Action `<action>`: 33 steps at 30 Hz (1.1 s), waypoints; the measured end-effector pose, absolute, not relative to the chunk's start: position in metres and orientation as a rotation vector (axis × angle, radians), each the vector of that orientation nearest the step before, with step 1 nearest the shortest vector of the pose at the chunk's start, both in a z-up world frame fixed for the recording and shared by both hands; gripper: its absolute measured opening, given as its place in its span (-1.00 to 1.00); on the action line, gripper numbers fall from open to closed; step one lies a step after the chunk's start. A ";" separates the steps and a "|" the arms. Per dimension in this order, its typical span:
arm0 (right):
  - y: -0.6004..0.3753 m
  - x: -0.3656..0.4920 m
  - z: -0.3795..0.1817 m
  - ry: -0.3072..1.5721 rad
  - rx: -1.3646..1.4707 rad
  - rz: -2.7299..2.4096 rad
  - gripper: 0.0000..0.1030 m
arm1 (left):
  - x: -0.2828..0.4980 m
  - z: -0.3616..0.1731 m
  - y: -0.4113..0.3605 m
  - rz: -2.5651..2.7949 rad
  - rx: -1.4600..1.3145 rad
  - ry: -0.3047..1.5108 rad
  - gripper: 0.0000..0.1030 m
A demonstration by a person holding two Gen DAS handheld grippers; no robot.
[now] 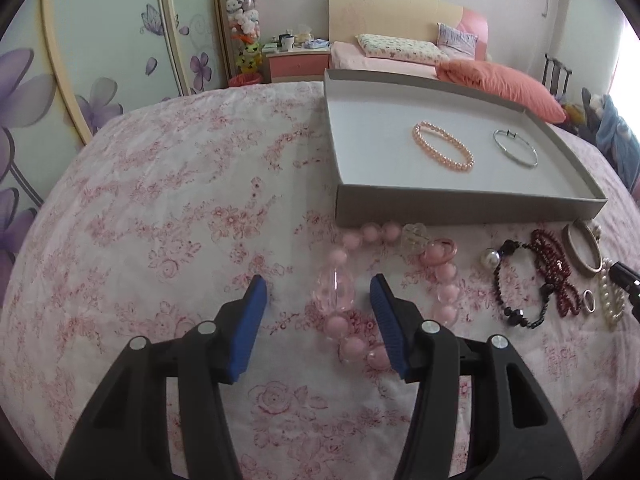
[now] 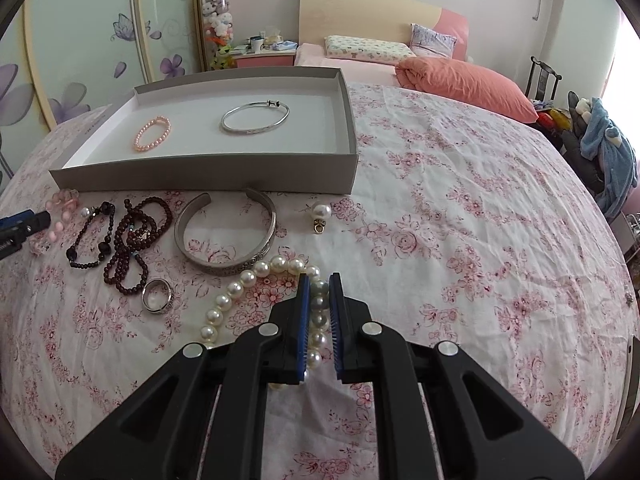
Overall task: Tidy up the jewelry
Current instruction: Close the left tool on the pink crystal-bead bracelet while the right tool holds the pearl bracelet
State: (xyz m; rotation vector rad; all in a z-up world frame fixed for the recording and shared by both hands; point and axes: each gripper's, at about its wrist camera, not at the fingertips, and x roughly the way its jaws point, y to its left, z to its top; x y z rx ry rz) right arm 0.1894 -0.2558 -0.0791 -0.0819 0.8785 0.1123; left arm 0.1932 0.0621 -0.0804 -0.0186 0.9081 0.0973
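**A:** Pink-flowered cotton covers the bed (image 2: 460,208). A shallow grey cardboard tray (image 2: 200,172) sits on it, holding a peach bead bracelet (image 2: 152,133) and a thin silver bangle (image 2: 256,119). What are the grippers doing?

**B:** The right gripper (image 2: 319,280) has its blue pads nearly together around a white pearl strand (image 2: 256,276) lying in front of the tray; whether they actually pinch the pearls, I cannot tell. The left gripper (image 1: 318,290) is spread wide over a chunky pink bead necklace (image 1: 340,296), gripping nothing.

**A:** What else waits outside the tray?

**B:** A silver cuff (image 2: 226,236), a ring (image 2: 157,295), dark red beads (image 2: 136,240), a black bracelet (image 2: 92,236) and a pearl charm (image 2: 320,216).

**A:** What could go wrong?

**B:** Round pearls may slip from the pads, or the trailing strand may snag the ring or cuff when lifted.
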 end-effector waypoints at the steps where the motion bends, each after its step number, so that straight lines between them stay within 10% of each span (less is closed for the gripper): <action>1: -0.256 0.189 -0.079 0.879 -0.079 0.114 -0.79 | 0.194 -0.080 0.061 0.095 -0.016 0.910 0.04; 12: -0.259 0.189 -0.079 0.881 -0.055 0.117 -0.75 | 0.201 -0.080 0.053 0.081 -0.005 0.909 -0.06; 20: -0.265 0.190 -0.079 0.883 -0.033 0.109 -0.62 | 0.203 -0.079 0.046 0.043 0.018 0.902 -0.54; 33: -0.266 0.185 -0.080 0.884 -0.051 0.134 -0.51 | 0.195 -0.080 0.050 0.030 0.021 0.901 -0.55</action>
